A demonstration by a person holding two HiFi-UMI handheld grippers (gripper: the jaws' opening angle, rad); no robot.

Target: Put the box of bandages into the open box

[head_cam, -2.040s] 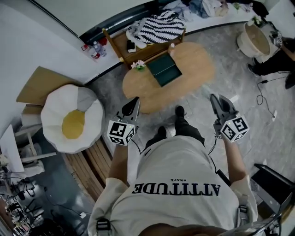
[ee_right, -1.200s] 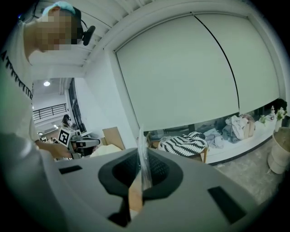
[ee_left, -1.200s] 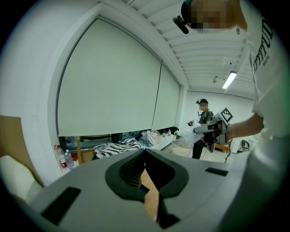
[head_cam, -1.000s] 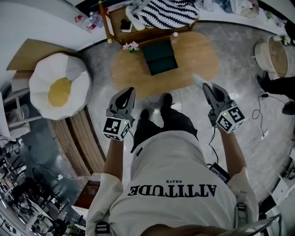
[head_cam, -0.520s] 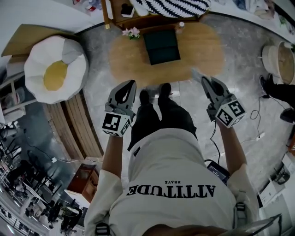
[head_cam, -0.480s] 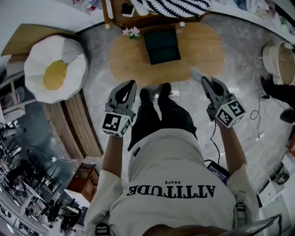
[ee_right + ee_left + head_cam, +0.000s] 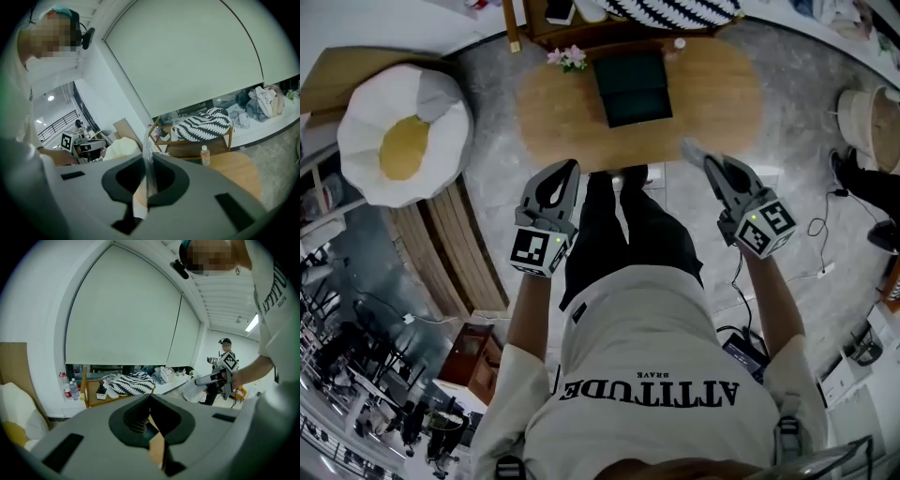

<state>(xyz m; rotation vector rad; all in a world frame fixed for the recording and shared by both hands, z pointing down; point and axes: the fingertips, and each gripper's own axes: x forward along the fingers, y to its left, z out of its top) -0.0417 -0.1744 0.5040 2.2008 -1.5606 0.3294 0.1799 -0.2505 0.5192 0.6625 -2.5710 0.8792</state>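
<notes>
Pale and thin, the pack I take for the bandages (image 7: pixel 149 174) is clamped edge-on in my right gripper (image 7: pixel 710 161) and sticks out past the tips towards the table (image 7: pixel 712 98). My left gripper (image 7: pixel 572 167) is closed too, with nothing in it, held at my left side about level with the other. The box (image 7: pixel 630 86), dark green, lies open on the wood ahead of me, well apart from both grippers. Flowers (image 7: pixel 567 58) stand off its far left corner and a bottle (image 7: pixel 679 43) beyond its far right one. I judge this to be the carry: the bandages are in the air, short of the table's near edge, and not yet in the box. Next I need to bring the right gripper forward and to the left until the pack hangs over the box. Then I should turn the pack so it clears the walls, lower it inside, and only then let go. The box shows two dark halves, and I cannot tell from here which is tray and which is lid, so I must settle that before releasing.
</notes>
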